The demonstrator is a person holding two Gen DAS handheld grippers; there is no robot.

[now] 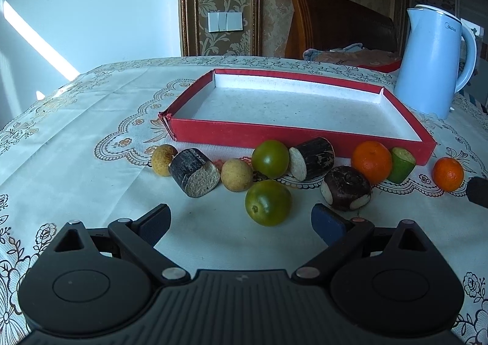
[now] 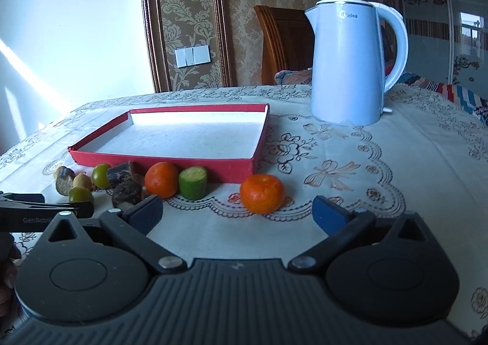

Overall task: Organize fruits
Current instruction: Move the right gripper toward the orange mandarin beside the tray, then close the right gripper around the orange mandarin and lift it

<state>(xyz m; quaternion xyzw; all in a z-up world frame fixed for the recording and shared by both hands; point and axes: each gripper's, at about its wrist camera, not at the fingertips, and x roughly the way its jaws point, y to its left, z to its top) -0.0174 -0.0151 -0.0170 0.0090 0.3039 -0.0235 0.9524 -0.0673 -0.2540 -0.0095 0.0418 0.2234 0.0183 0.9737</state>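
A shallow red tray [image 1: 292,132] with a white floor sits on the table; it also shows in the right wrist view [image 2: 158,165]. Fruits lie in a row in front of it: two green round fruits [image 1: 267,203] [image 1: 270,158], two tan fruits [image 1: 237,175], dark cane pieces [image 1: 195,172] [image 1: 312,158] [image 1: 346,187], a green cut piece [image 1: 402,165] and two oranges [image 1: 371,161] [image 1: 448,174]. My left gripper [image 1: 241,223] is open, just before the nearest green fruit. My right gripper [image 2: 238,215] is open, just before an orange [image 2: 262,194].
A light blue electric kettle [image 2: 347,64] stands right of the tray, also in the left wrist view [image 1: 433,61]. A wooden chair [image 1: 335,21] with cloth on it is behind the table. The tablecloth [image 2: 381,161] has embroidered patterns.
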